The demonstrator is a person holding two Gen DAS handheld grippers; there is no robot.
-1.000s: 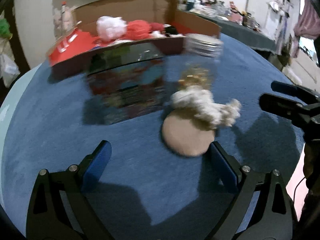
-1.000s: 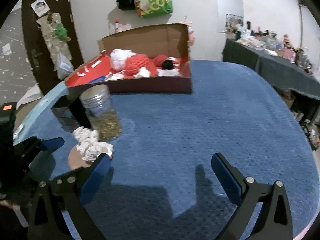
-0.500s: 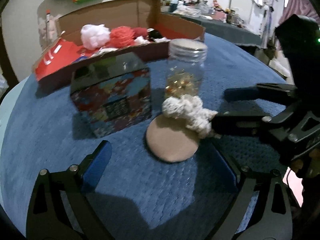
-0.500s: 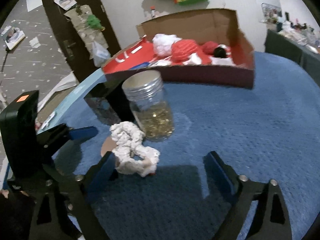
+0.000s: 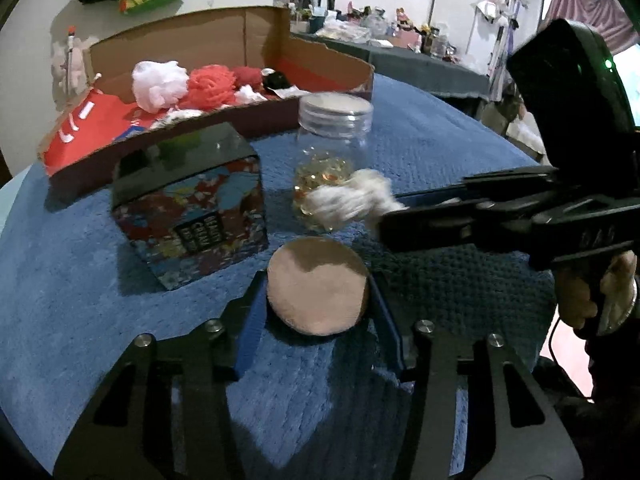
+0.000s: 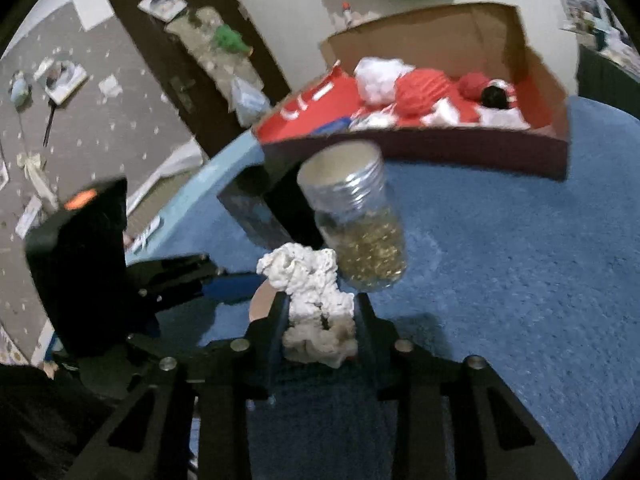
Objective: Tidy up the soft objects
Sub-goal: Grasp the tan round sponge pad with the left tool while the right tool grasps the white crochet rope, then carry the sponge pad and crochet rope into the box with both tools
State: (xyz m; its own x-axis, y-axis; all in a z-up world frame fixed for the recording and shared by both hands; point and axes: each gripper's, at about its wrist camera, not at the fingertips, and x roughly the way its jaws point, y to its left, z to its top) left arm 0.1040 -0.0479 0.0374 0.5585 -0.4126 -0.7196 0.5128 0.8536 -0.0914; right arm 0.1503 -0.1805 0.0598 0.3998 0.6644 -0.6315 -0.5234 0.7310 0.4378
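The right gripper is clenched on the scrunchie, soft, light, best pinched mid-body; the left gripper grasps the pad by its edges, flat and limp; box at 11 o'clock.

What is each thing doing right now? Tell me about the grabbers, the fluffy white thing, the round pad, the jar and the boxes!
Left gripper: shut on the round beige pad.
Right gripper: shut on the fluffy white scrunchie.
Clear glass jar: upright, lid on.
Colourful patterned box: closed.
Open cardboard box: holding red and white soft things.
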